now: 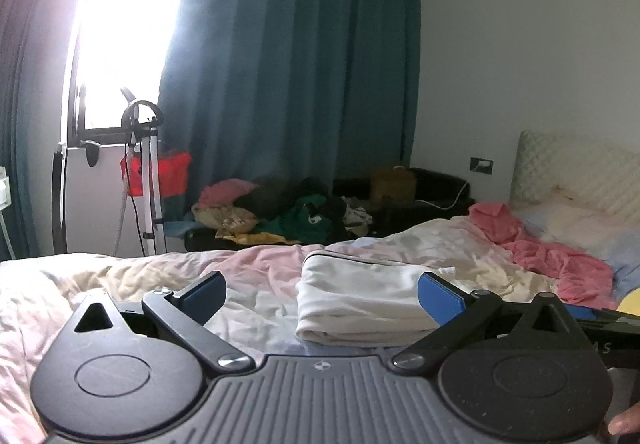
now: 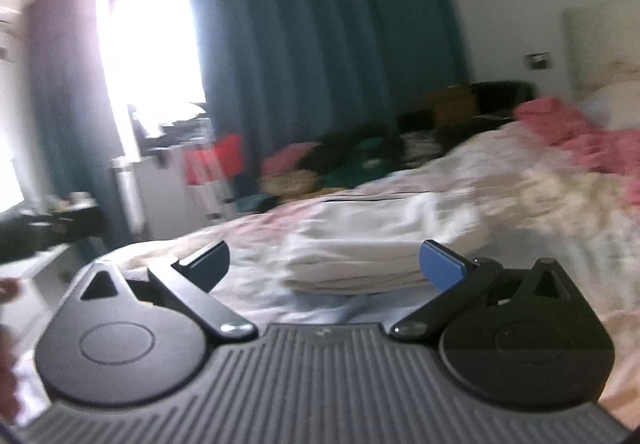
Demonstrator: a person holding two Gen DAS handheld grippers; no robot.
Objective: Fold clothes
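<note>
White cloth, a folded garment (image 1: 360,304), is seen lying on the bed (image 1: 120,284), ahead of both grippers. Left gripper (image 1: 320,294) fingers are held wide apart, nothing gripped. Right gripper (image 2: 326,264) fingers are likewise spread, seemingly clear of the garment, though blurred.

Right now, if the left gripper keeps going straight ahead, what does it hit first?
Most likely the folded white garment on the bed. It lies just ahead of the open left gripper, though depth is hard to judge.

Teal curtain (image 1: 288,64), bright window (image 1: 128,24), headboard (image 1: 576,164)
</note>
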